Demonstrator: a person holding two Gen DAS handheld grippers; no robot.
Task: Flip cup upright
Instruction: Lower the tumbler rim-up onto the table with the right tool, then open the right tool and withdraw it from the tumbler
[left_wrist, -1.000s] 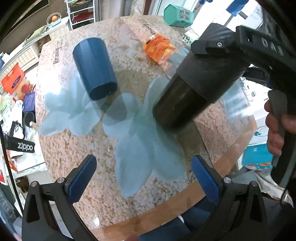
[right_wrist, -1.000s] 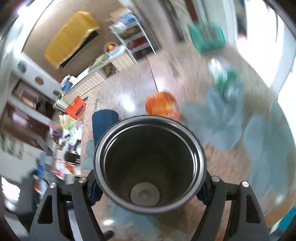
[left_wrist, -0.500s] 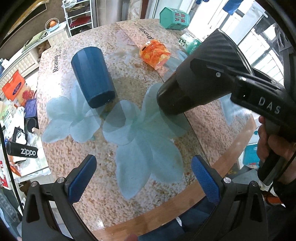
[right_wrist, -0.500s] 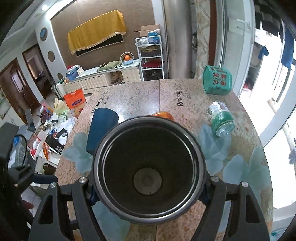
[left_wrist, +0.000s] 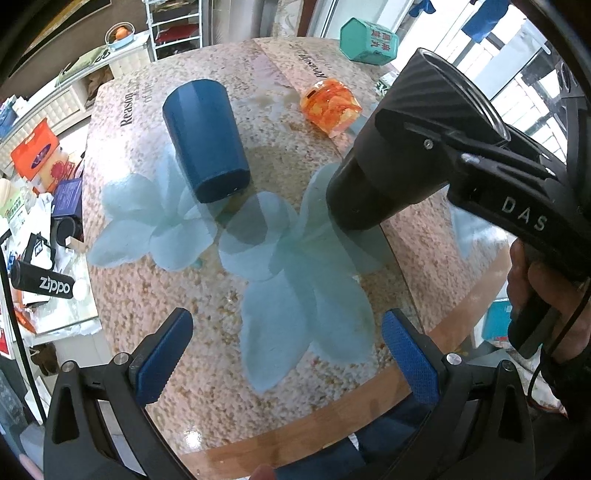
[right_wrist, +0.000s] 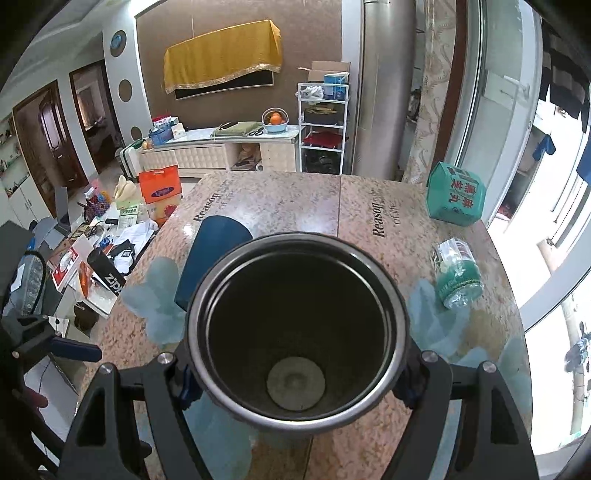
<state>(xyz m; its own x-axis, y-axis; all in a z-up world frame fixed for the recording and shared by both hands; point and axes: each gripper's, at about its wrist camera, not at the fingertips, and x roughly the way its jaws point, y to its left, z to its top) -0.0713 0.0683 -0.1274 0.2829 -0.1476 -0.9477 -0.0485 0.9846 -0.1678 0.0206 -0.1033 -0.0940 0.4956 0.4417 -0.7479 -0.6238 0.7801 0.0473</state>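
Observation:
My right gripper (right_wrist: 295, 373) is shut on a black steel cup (right_wrist: 295, 332), its open mouth facing the right wrist camera. In the left wrist view the cup (left_wrist: 399, 155) is tilted, mouth up and to the right, its base just above or touching the table (left_wrist: 207, 417); I cannot tell which. The right gripper (left_wrist: 436, 136) clamps it near the rim. My left gripper (left_wrist: 282, 354) is open and empty, low over the table's near edge.
A dark blue cup (left_wrist: 207, 136) lies on its side at the left, also in the right wrist view (right_wrist: 210, 254). An orange jar (left_wrist: 330, 107), a green box (left_wrist: 369, 40) and a plastic bottle (right_wrist: 456, 273) lie further back. Clutter sits off the table's left.
The right gripper has rotated the black cup from lying tilted toward upright, its mouth swinging up and its base coming down toward the table. The left gripper has stayed put.

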